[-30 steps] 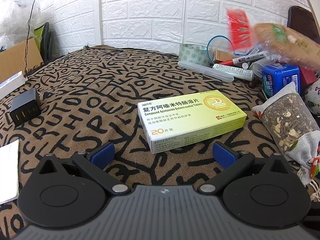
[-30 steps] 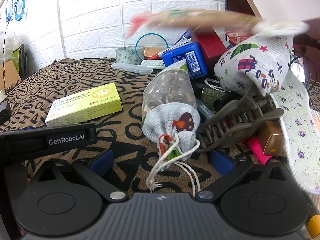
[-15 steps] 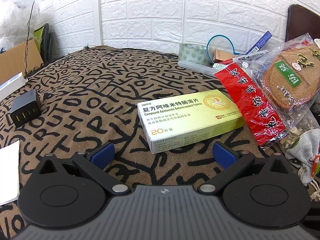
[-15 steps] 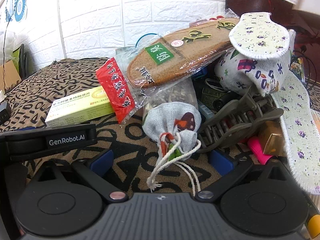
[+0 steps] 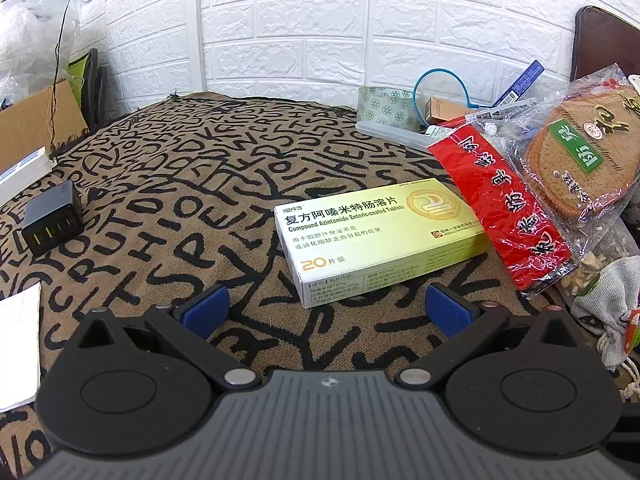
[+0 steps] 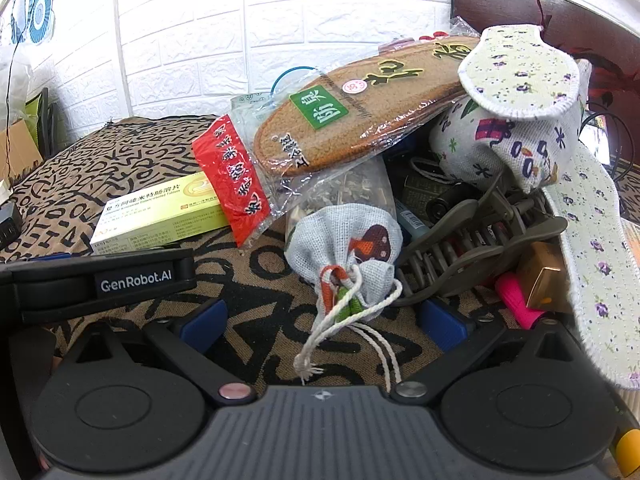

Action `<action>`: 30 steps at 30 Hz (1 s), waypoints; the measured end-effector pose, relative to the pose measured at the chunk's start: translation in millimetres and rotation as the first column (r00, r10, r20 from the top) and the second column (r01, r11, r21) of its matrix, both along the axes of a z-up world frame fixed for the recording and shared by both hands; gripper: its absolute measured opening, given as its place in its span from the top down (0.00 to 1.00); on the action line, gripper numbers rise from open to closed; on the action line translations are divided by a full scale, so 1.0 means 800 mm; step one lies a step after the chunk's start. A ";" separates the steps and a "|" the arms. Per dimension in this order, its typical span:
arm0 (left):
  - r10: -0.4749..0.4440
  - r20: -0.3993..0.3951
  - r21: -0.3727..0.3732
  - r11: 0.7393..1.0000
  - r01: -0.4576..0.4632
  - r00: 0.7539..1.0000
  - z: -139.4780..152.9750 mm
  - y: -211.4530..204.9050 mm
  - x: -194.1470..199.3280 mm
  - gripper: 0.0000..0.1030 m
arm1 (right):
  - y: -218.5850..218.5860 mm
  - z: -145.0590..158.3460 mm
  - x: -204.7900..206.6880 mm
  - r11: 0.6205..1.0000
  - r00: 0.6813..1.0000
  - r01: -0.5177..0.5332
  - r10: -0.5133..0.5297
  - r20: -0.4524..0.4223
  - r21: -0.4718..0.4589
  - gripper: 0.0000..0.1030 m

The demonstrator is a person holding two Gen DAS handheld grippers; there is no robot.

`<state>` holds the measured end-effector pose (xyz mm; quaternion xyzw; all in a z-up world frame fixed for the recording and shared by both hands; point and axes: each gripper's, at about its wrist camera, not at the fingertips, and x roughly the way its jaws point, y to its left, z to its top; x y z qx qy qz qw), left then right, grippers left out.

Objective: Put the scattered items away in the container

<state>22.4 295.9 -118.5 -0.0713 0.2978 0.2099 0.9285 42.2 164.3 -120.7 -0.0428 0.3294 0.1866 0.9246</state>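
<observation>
Right wrist: insole packet (image 6: 352,120) atop pile

Can't see much of the herb bag (image 6: 344,188) under the insole packet (image 6: 352,116), floral insole (image 6: 596,264) cut off lower right, pile behind hair claw (image 6: 480,236) too jumbled to tell

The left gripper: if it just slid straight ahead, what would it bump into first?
Most likely the yellow-green cardboard medicine box, lying flat on the patterned cloth right ahead of the open left gripper. Nothing shows between them, though depth is hard to judge.
</observation>
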 end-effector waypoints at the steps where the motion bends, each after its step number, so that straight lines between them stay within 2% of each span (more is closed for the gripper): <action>1: 0.000 0.001 -0.002 1.000 0.000 1.000 0.000 0.000 0.000 0.00 | 0.000 0.000 0.000 1.000 1.000 0.000 0.000 0.000 0.000 0.00; 30: 0.002 -0.002 0.005 1.000 -0.002 1.000 0.000 0.002 -0.002 0.00 | 0.000 0.000 0.000 1.000 1.000 0.001 -0.001 0.001 0.000 0.00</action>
